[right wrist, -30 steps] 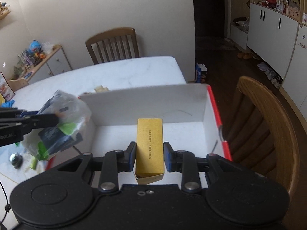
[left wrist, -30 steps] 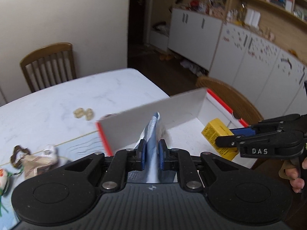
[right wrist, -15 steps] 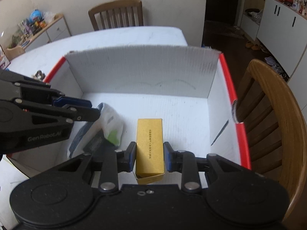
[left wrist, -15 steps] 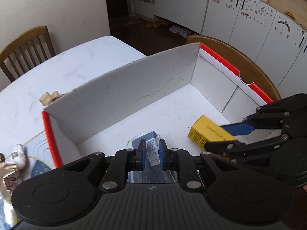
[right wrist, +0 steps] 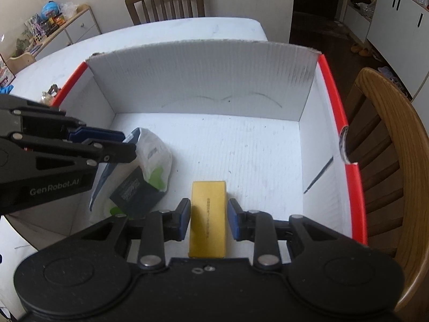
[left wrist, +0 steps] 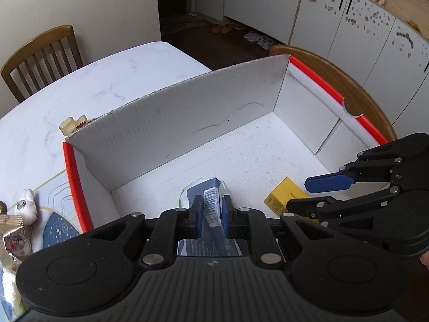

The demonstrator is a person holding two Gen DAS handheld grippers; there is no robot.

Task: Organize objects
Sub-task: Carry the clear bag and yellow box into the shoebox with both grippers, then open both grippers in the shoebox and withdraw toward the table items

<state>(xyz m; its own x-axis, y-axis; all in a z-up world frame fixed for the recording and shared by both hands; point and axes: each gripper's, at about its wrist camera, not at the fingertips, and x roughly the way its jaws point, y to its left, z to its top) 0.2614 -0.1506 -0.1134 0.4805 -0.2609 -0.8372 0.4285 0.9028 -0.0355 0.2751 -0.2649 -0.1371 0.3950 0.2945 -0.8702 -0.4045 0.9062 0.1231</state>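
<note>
My left gripper (left wrist: 209,212) pinches the plastic packet (right wrist: 150,166) low inside the white box (right wrist: 203,80). My right gripper (right wrist: 209,220) has its jaws slightly spread, with a gap on each side of the yellow carton (right wrist: 207,214), which rests on the box floor beside the packet.

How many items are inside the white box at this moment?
2. A plastic bag lies at the box's left side, in the left gripper. A yellow carton is near the front, between the right gripper's open fingers.

Yellow carton (right wrist: 207,209) in white, red-rimmed box (right wrist: 336,107).
</note>
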